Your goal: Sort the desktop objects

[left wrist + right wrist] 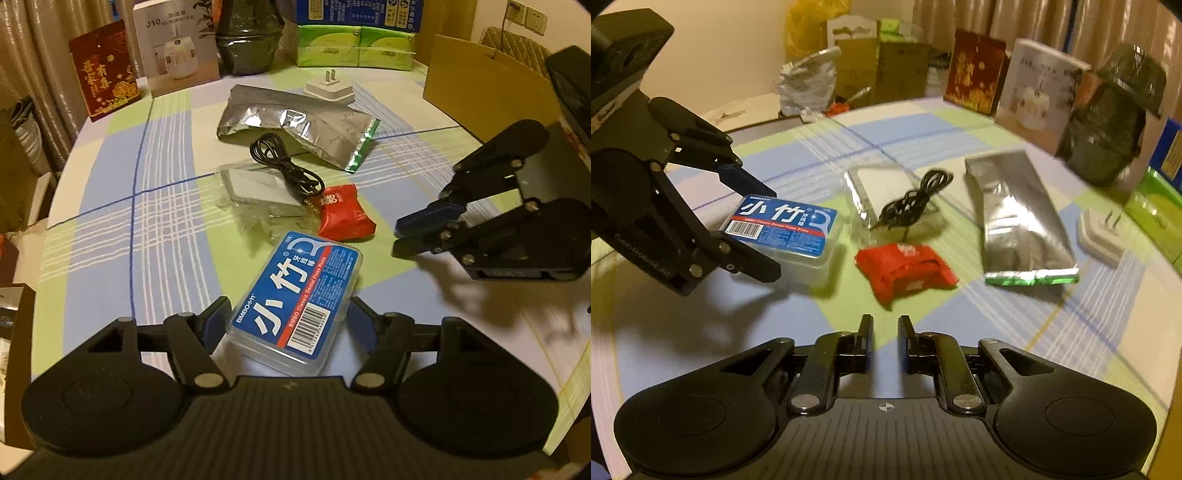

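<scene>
Sorting looks barely begun: every item lies loose in one cluster mid-counter (110, 206). The left gripper (288, 317) has its fingers apart, straddling the near end of the floss box (295, 295), whether touching I cannot tell. The right gripper (885, 328) hangs over bare cloth, fingers nearly together with a narrow gap and nothing between them, just short of the red packet (905, 269). Left to sort (apparently everything): the cable (284, 166) lying across the clear case (258, 192), the foil pouch (295, 122), and the plug (328, 88).
</scene>
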